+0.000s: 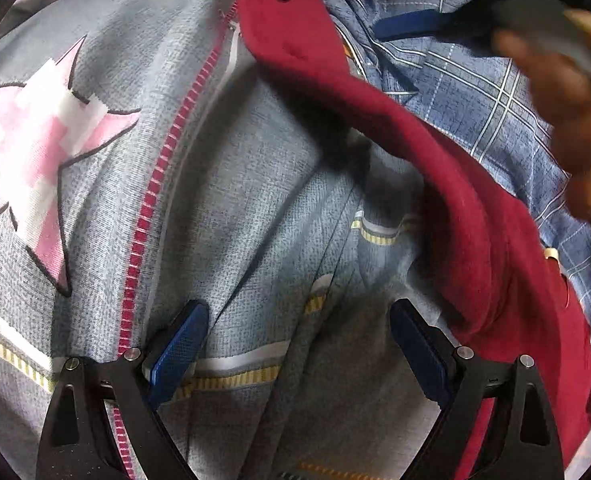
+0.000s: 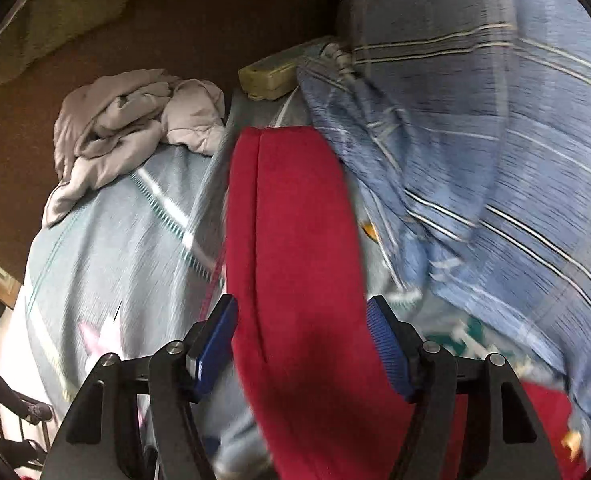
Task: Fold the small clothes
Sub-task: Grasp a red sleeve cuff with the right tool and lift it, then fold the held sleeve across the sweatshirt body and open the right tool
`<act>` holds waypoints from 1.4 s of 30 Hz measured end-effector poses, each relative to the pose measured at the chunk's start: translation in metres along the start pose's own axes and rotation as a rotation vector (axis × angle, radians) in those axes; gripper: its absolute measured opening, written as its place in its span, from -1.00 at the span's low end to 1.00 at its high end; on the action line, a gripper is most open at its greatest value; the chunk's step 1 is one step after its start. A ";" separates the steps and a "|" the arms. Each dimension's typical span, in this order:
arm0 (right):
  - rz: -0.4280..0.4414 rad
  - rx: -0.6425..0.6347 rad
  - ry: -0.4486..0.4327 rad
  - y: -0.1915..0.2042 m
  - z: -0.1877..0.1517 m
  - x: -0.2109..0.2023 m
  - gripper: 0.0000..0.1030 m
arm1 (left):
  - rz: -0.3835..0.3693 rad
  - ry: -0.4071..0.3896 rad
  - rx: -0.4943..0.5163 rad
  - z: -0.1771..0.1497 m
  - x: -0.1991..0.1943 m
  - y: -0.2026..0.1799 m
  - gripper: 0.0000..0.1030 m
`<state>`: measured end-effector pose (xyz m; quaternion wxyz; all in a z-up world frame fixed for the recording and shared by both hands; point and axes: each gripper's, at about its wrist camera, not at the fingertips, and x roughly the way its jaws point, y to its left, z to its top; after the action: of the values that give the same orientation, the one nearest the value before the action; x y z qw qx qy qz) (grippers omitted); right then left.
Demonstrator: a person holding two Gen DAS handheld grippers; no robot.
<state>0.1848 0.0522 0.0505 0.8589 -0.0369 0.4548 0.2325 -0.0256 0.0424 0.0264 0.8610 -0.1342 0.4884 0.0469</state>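
Surface: grey-blue bedspread (image 1: 231, 184), pink star print (image 1: 35, 160)
Room: brown floor (image 2: 23, 128), crumpled grey cloth (image 2: 127, 120)
Left gripper (image 1: 299, 336): wide open, empty
Right gripper (image 2: 303, 340): jaws apart, red garment (image 2: 291, 216) between

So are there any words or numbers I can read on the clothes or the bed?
None can be read.
The pink star on the bedsheet is only a picture, pixelated.
The small orange mark beside the red garment is too blurred.
The blue plaid shirt shows only stripes.
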 end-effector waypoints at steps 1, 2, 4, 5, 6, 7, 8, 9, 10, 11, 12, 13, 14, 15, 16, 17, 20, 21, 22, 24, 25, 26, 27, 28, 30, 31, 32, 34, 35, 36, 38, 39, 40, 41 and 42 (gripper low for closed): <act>0.011 -0.001 0.001 0.000 0.003 0.007 0.33 | 0.003 0.003 -0.002 0.000 0.001 0.000 0.80; 0.019 0.000 0.002 -0.001 0.006 0.013 0.33 | 0.003 0.007 -0.003 0.001 0.001 0.001 0.80; 0.034 0.006 0.002 0.000 0.011 0.025 0.33 | -0.002 0.013 -0.010 0.005 0.003 0.003 0.80; 0.052 0.011 0.000 0.002 0.012 0.030 0.33 | -0.003 0.014 -0.015 0.006 0.004 0.002 0.80; 0.078 0.012 -0.006 0.004 0.014 0.035 0.33 | -0.005 0.013 -0.022 0.007 0.004 0.003 0.80; 0.098 0.009 -0.010 0.006 0.016 0.039 0.33 | -0.005 0.012 -0.024 0.009 0.006 0.002 0.80; 0.108 -0.002 -0.014 0.009 0.017 0.044 0.31 | -0.002 0.013 -0.023 0.009 0.007 0.002 0.80; 0.089 -0.016 -0.013 0.014 0.020 0.052 0.30 | 0.000 0.013 -0.021 0.010 0.007 0.001 0.80; 0.091 -0.011 -0.019 0.014 0.021 0.055 0.31 | 0.001 0.012 -0.019 0.010 0.007 0.002 0.80; 0.111 0.012 -0.046 0.012 0.023 0.055 0.24 | 0.002 0.011 -0.019 0.007 0.005 0.002 0.81; 0.125 0.030 -0.050 0.010 0.024 0.055 0.06 | 0.004 0.009 -0.020 0.007 0.005 0.002 0.81; 0.127 0.045 -0.050 0.007 0.025 0.054 -0.07 | 0.006 0.009 -0.018 0.008 0.008 0.000 0.81; 0.130 0.055 -0.052 0.004 0.025 0.052 -0.43 | 0.008 0.009 -0.017 0.008 0.010 -0.002 0.81; 0.125 0.055 -0.049 0.003 0.025 0.049 -0.85 | 0.010 0.009 -0.017 0.008 0.010 -0.003 0.81; 0.106 0.048 -0.047 0.000 0.022 0.044 -0.84 | 0.011 0.008 -0.018 0.008 0.011 -0.003 0.81; 0.094 0.042 -0.054 0.000 0.020 0.040 -0.84 | 0.009 0.008 -0.019 0.008 0.011 -0.004 0.81; 0.074 0.054 -0.087 -0.005 0.007 0.015 -0.85 | -0.003 0.005 -0.025 0.007 0.008 -0.002 0.80; 0.072 0.067 -0.107 -0.008 0.001 0.002 -0.85 | -0.005 0.003 -0.025 0.007 0.007 -0.002 0.80; 0.072 0.078 -0.127 -0.012 -0.004 -0.009 -0.84 | -0.005 -0.003 -0.026 0.007 0.006 -0.002 0.80; 0.070 0.106 -0.178 -0.020 -0.018 -0.043 -0.85 | -0.001 -0.010 -0.021 0.008 0.003 0.002 0.80; 0.071 0.119 -0.206 -0.029 -0.023 -0.062 -0.85 | -0.004 -0.013 -0.020 0.008 0.000 0.003 0.80; 0.066 0.133 -0.233 -0.035 -0.025 -0.076 -0.85 | -0.010 -0.019 -0.019 0.008 -0.003 0.004 0.80; 0.058 0.151 -0.263 -0.043 -0.033 -0.095 -0.85 | -0.019 -0.026 -0.020 0.007 -0.006 0.005 0.80; 0.049 0.167 -0.292 -0.050 -0.045 -0.116 -0.85 | -0.028 -0.033 -0.022 0.009 -0.009 0.007 0.80; 0.000 0.198 -0.333 -0.063 -0.066 -0.149 -0.85 | -0.043 -0.050 -0.021 0.009 -0.014 0.009 0.80; -0.038 0.215 -0.353 -0.072 -0.080 -0.168 -0.85 | -0.047 -0.055 -0.014 0.008 -0.016 0.008 0.80; -0.061 0.226 -0.363 -0.079 -0.086 -0.177 -0.85 | -0.047 -0.058 -0.001 0.007 -0.016 0.006 0.80; -0.118 0.273 -0.382 -0.100 -0.113 -0.201 -0.85 | -0.039 -0.061 0.027 0.004 -0.017 0.001 0.80; -0.142 0.302 -0.388 -0.111 -0.128 -0.213 -0.85 | -0.035 -0.064 0.040 0.003 -0.018 -0.003 0.80; -0.165 0.329 -0.391 -0.121 -0.142 -0.222 -0.85 | -0.028 -0.070 0.062 0.001 -0.018 -0.008 0.80; -0.214 0.379 -0.378 -0.136 -0.172 -0.233 -0.85 | -0.016 -0.080 0.103 -0.003 -0.021 -0.017 0.80; -0.243 0.404 -0.362 -0.144 -0.187 -0.234 -0.85 | -0.014 -0.089 0.120 -0.005 -0.021 -0.019 0.80; -0.279 0.434 -0.325 -0.154 -0.208 -0.230 -0.85 | -0.013 -0.099 0.131 -0.007 -0.024 -0.023 0.80; -0.299 0.448 -0.299 -0.160 -0.219 -0.226 -0.85 | -0.013 -0.107 0.140 -0.009 -0.024 -0.028 0.80; -0.328 0.470 -0.253 -0.166 -0.237 -0.219 -0.85 | -0.013 -0.114 0.154 -0.011 -0.025 -0.030 0.80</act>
<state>-0.0292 -0.2412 0.0626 0.9199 0.1190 0.3733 -0.0179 -0.0411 0.0117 0.0480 0.8954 -0.0678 0.4398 0.0110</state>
